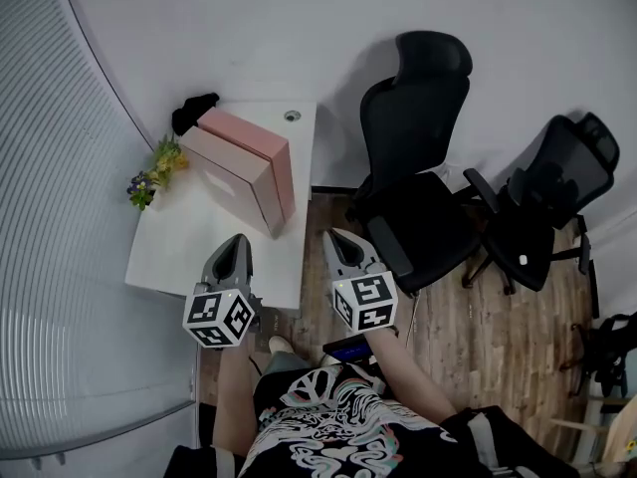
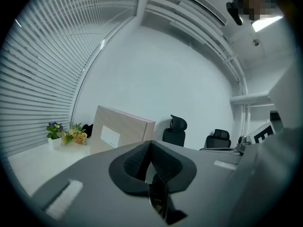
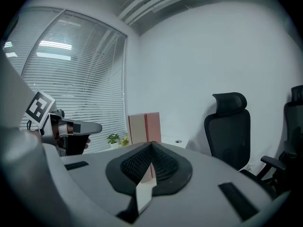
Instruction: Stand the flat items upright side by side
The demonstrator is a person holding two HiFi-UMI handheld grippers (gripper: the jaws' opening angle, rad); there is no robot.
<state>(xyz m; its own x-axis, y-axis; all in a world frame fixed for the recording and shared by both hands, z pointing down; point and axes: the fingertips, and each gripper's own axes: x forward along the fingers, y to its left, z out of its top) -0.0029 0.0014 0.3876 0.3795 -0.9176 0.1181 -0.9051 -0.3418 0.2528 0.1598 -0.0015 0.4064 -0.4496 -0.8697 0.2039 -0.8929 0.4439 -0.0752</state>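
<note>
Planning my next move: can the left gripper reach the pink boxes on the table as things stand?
Probably yes: only bare table lies between the left gripper and the pink boxes, though its jaws are shut.

Dim cool daylight through blinds (image 3: 71,65), fisheye-warped edges, dark vignette

Table (image 1: 199,239) front is bare: room to reach in. Boxes (image 1: 249,167) stand in the mid & block the way to the back. Flowers (image 1: 157,172) sit L of them, near blinds (image 1: 60,217). Chairs (image 1: 418,167) crowd R side.
</note>
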